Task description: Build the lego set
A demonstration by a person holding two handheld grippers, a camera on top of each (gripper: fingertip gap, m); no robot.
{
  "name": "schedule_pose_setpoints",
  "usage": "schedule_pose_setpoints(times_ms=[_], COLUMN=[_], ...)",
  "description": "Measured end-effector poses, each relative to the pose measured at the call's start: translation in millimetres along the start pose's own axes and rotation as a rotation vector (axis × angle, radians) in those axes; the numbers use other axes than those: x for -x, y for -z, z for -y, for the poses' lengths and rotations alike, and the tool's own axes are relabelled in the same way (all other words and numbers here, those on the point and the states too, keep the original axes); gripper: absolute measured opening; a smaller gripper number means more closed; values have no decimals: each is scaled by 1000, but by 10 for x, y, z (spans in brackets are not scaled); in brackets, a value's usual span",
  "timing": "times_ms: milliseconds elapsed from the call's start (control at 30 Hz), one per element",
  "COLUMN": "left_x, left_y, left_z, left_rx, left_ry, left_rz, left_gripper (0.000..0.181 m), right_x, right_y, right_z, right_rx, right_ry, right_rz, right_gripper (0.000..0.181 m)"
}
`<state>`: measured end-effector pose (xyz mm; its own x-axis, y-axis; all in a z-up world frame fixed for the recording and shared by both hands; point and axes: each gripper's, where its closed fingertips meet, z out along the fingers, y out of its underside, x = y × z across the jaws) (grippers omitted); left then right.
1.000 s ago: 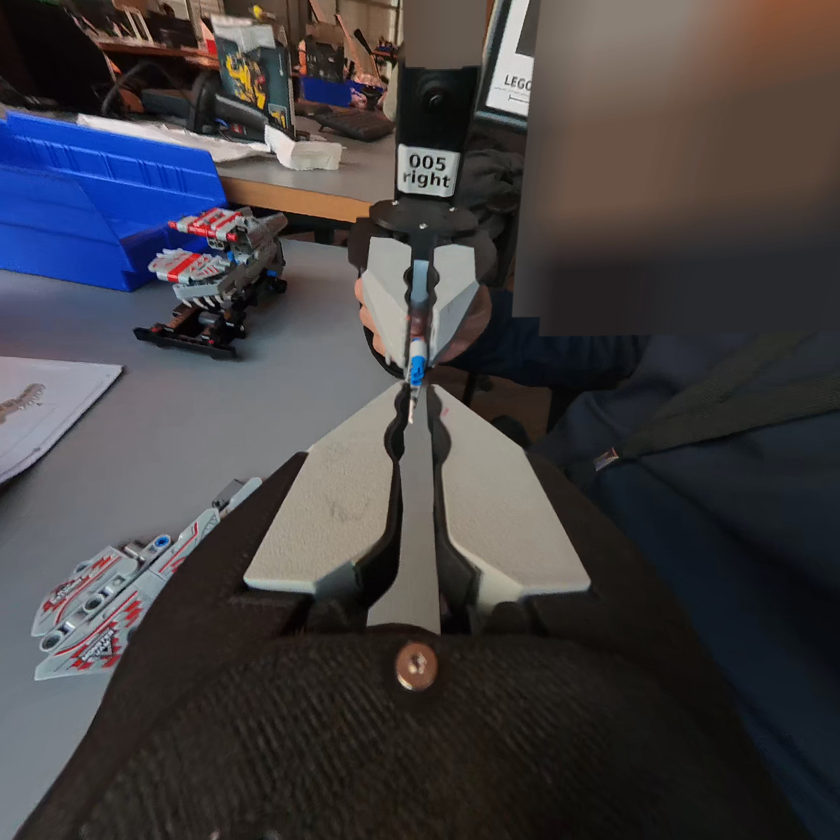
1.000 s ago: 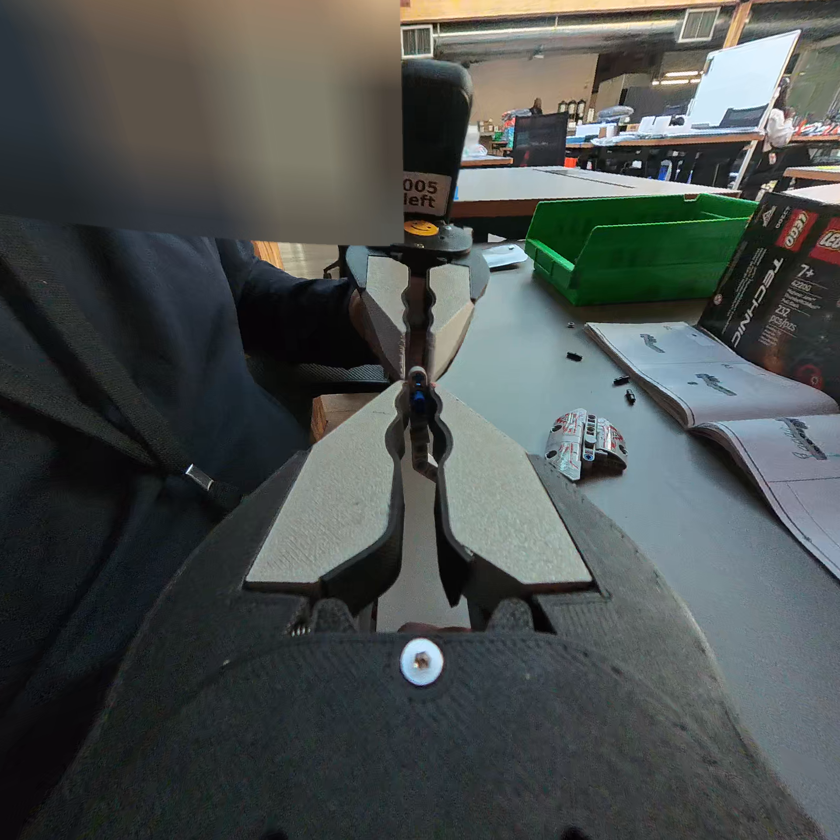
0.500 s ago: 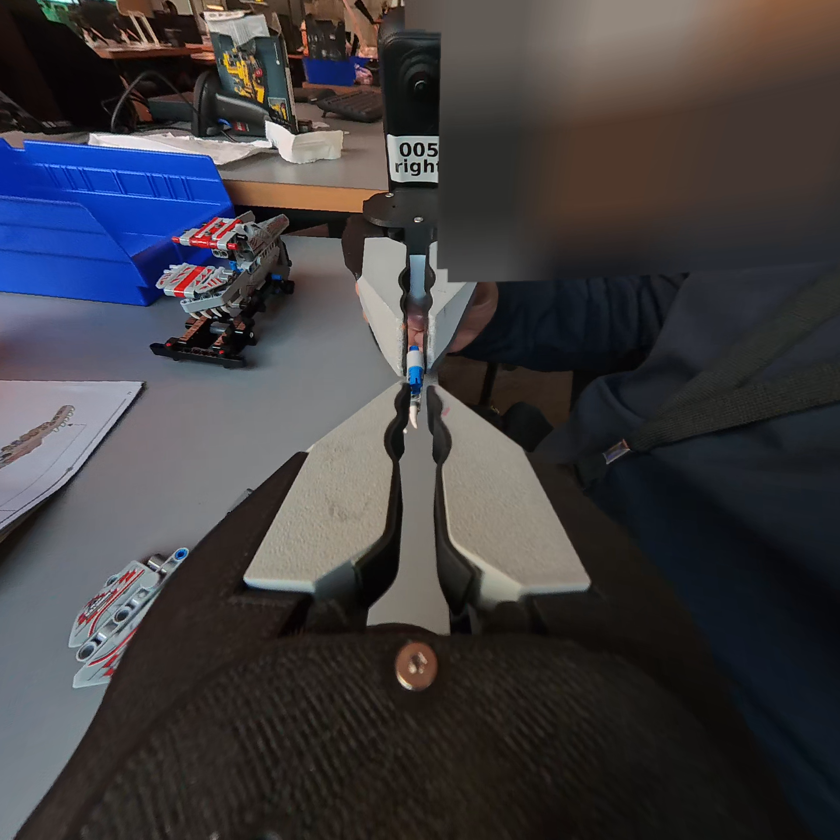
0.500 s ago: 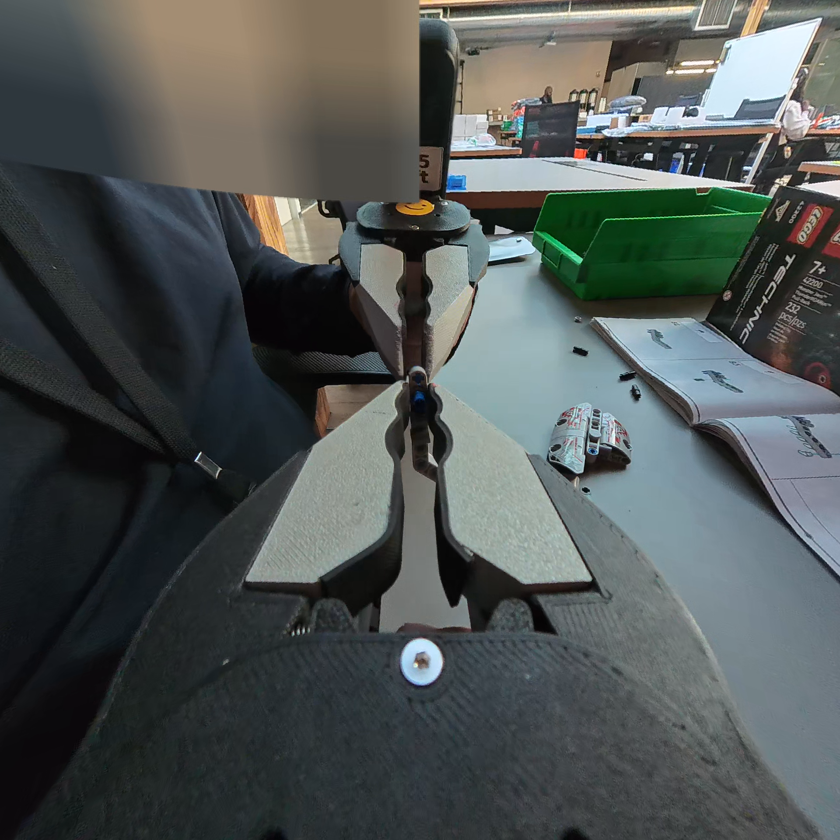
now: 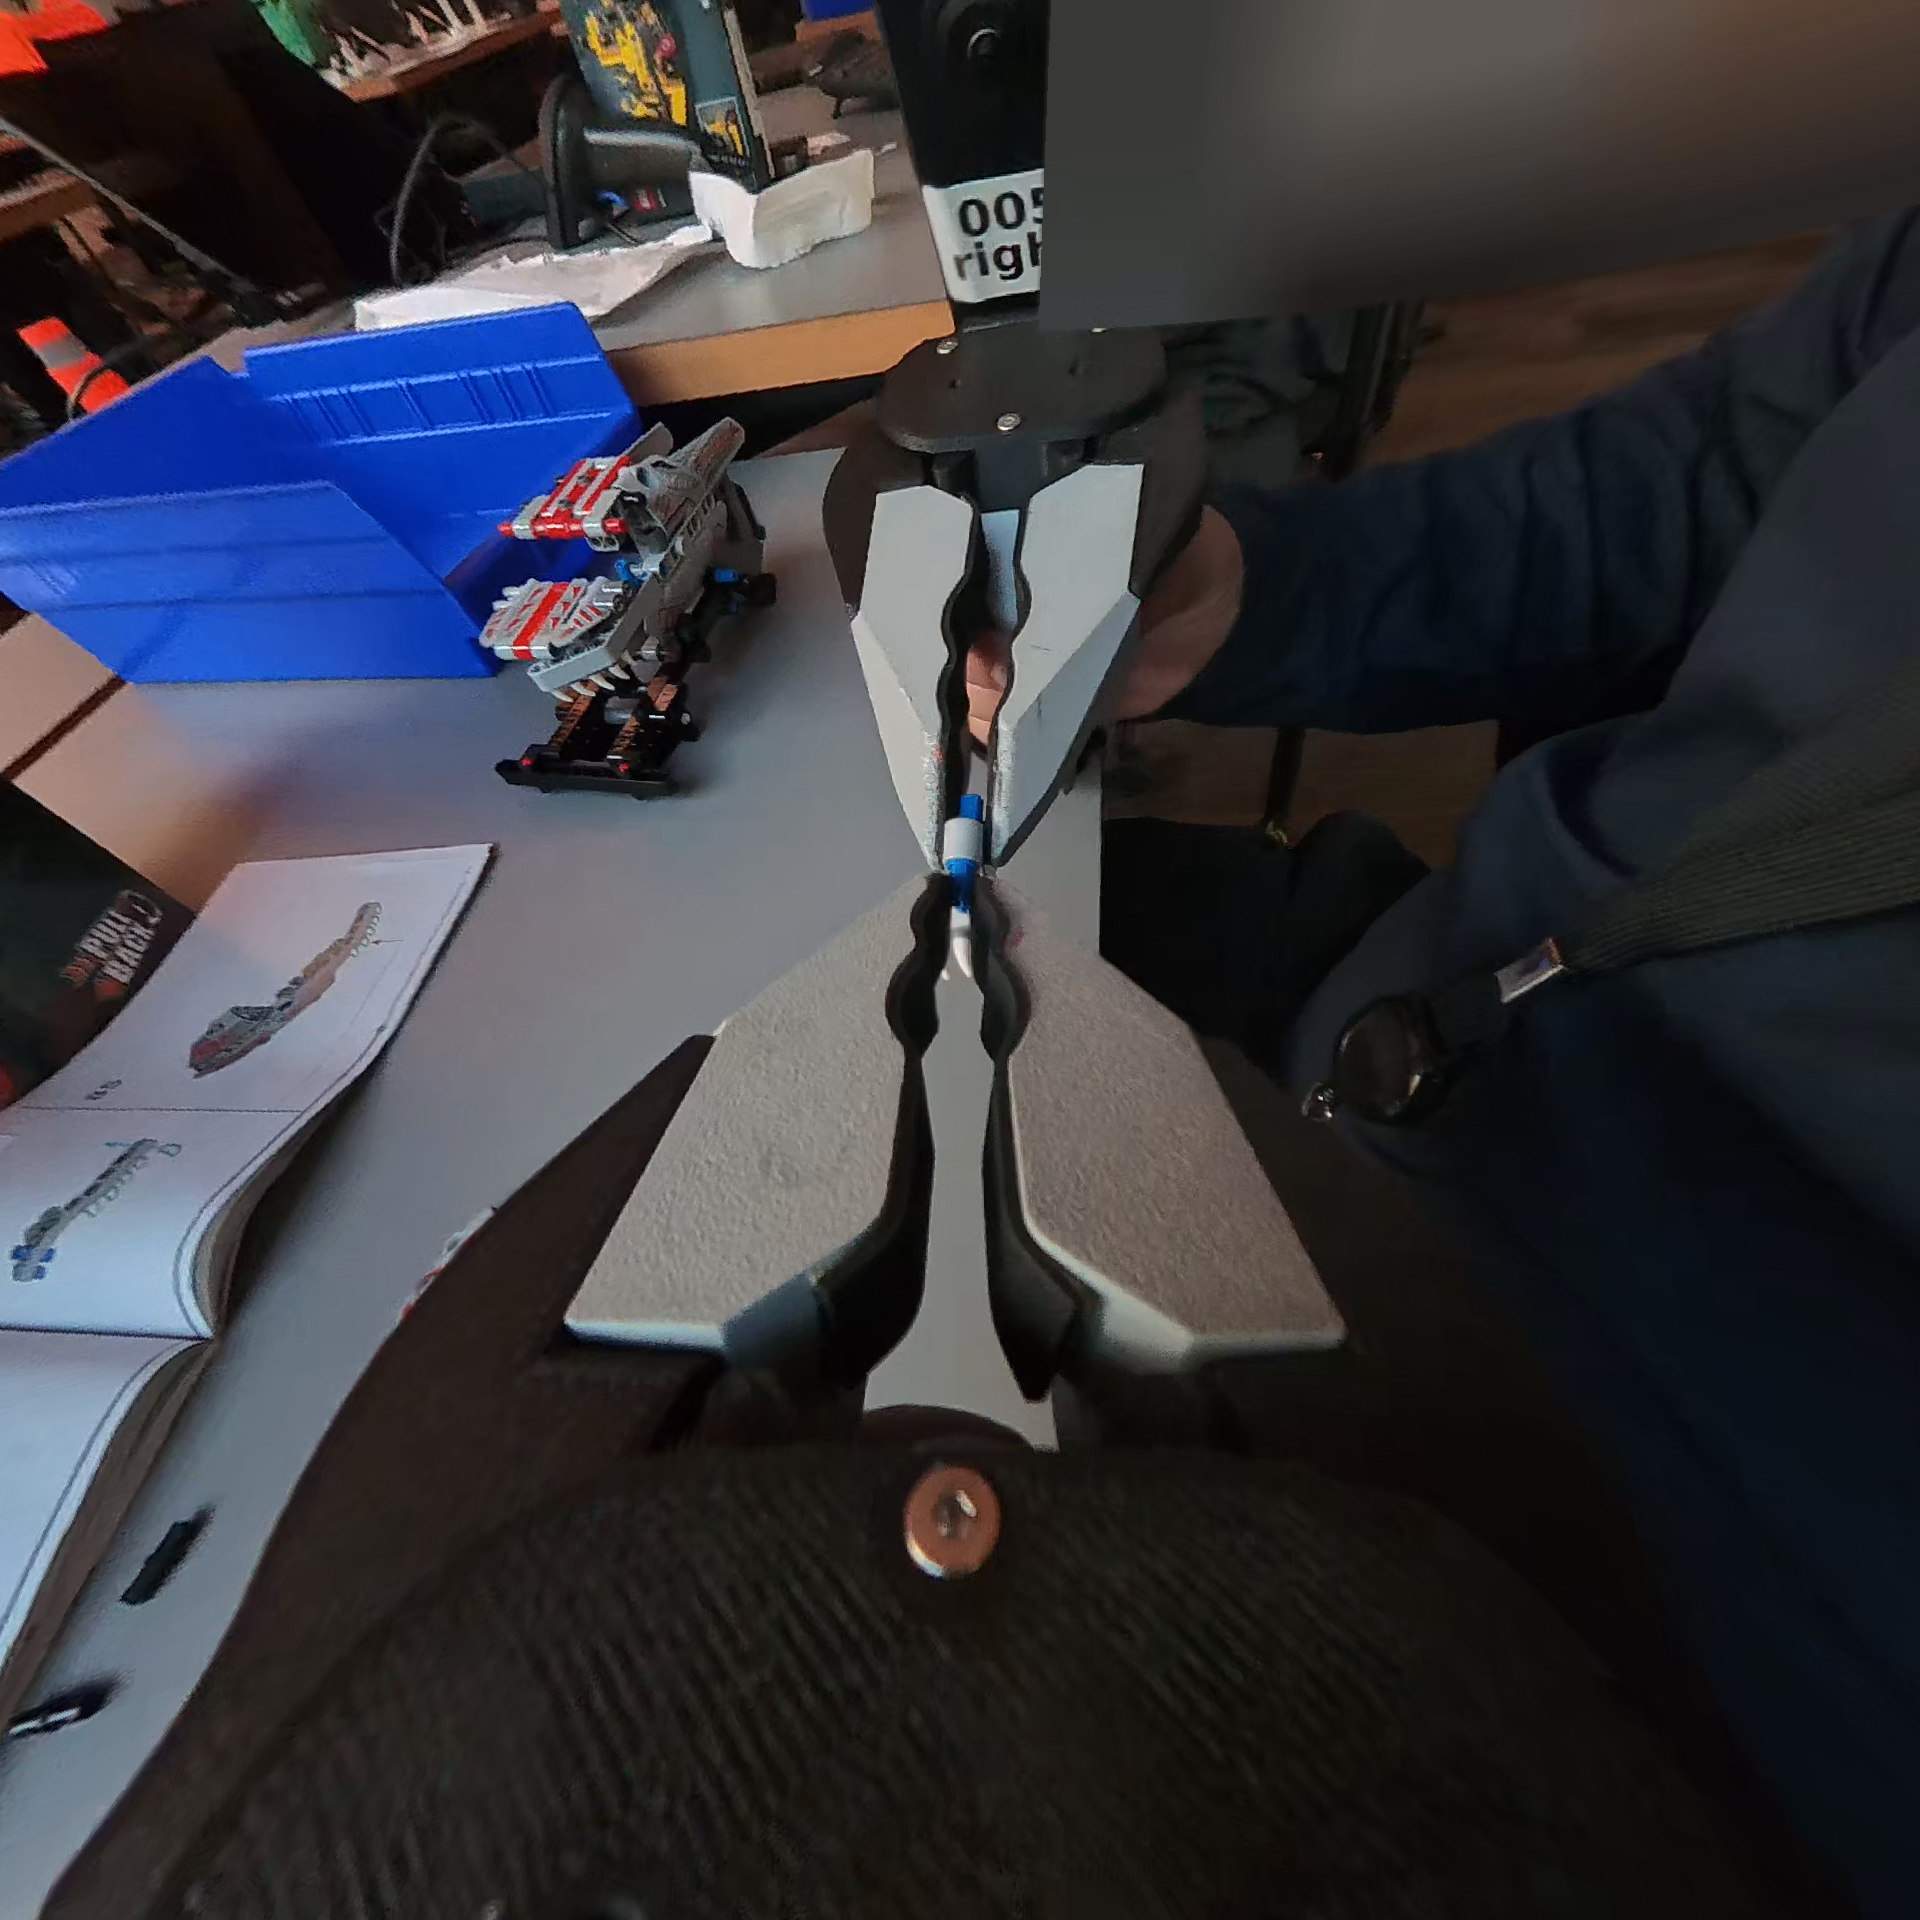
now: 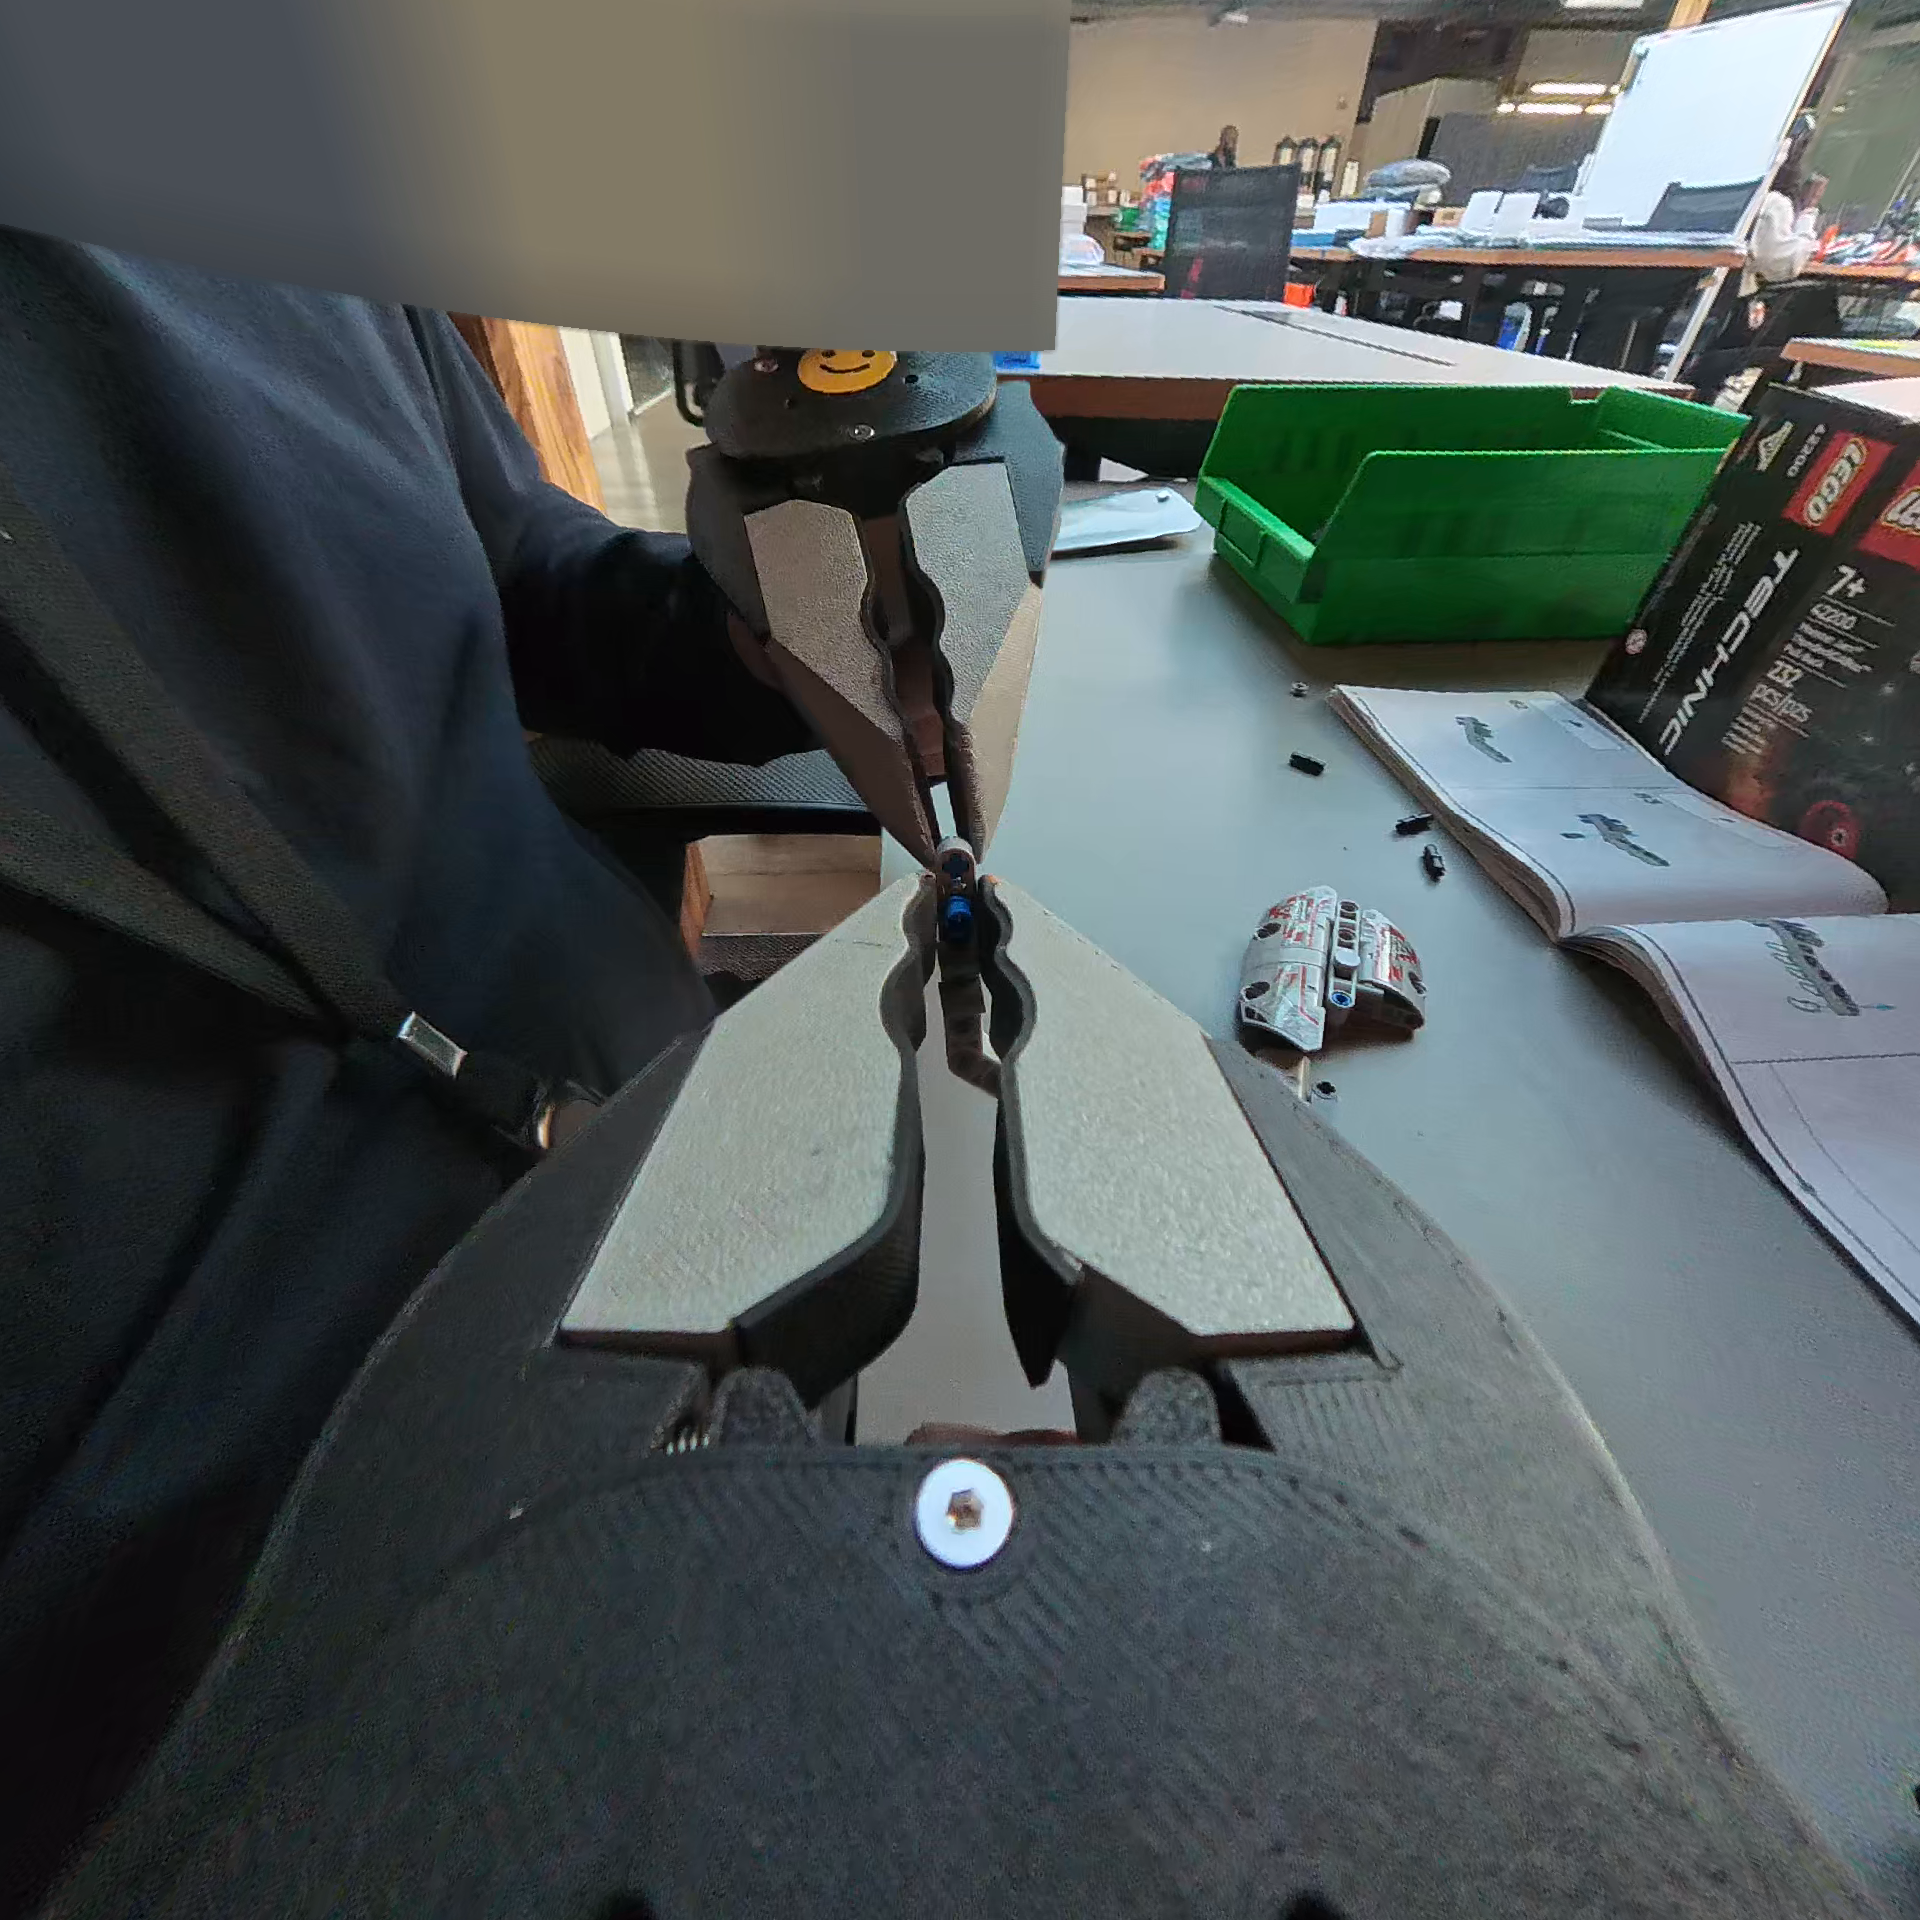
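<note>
Both textured grey tools, left tool [image 5: 958, 914] and right tool [image 6: 956, 894], pinch one slim blue-and-white pin [image 5: 964, 844]

Even indoor light; wide-angle bending at edges, lower-left corner smeared with blur

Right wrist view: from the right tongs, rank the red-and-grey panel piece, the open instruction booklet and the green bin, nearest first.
1. Red-and-grey panel piece, on the table just right of the right tongs.
2. Open instruction booklet, farther right, beyond the panel.
3. Green bin, at the table's far end, upper right.
</note>
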<state>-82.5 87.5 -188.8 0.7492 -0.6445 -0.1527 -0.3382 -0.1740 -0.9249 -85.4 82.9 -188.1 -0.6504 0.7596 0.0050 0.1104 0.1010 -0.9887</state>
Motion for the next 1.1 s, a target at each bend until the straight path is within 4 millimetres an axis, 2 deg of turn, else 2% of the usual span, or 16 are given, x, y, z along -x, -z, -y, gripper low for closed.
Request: schedule_pose_setpoints(times_ms=[167, 267, 333, 433, 567, 767, 867, 1100], left_x=[-18, -4, 30, 105, 173, 253, 280, 310], left_y=[3, -8, -12, -49, -40, -32, -34, -16], left_z=[27, 57, 94, -42, -88, -24, -15, -3], left_rx=[-7, -36, -91, -43, -58, -86, -100, -159], left_ry=[-43, -8, 20, 100, 186, 59, 69, 237], left_rz=[15, -1, -2, -23, -12, 128, 149, 77], left_gripper=[0, 1, 1, 2, 9, 5, 4, 4], right_x=[21, 3, -37, -116, -215, -315, -327, -341], right_y=[11, 21, 32, -7, 30, 15, 12, 21], right_z=[20, 35, 58, -41, 29, -2, 21, 117], right_rx=[-9, -31, -60, -45, -110, -140, -169, -248], right_ry=[10, -28, -107, -297, -370, -563, -601, -654], right_rz=[15, 23, 41, 87, 63, 59, 61, 80], right_gripper=[3, 4, 4, 4, 5, 4, 4, 5])
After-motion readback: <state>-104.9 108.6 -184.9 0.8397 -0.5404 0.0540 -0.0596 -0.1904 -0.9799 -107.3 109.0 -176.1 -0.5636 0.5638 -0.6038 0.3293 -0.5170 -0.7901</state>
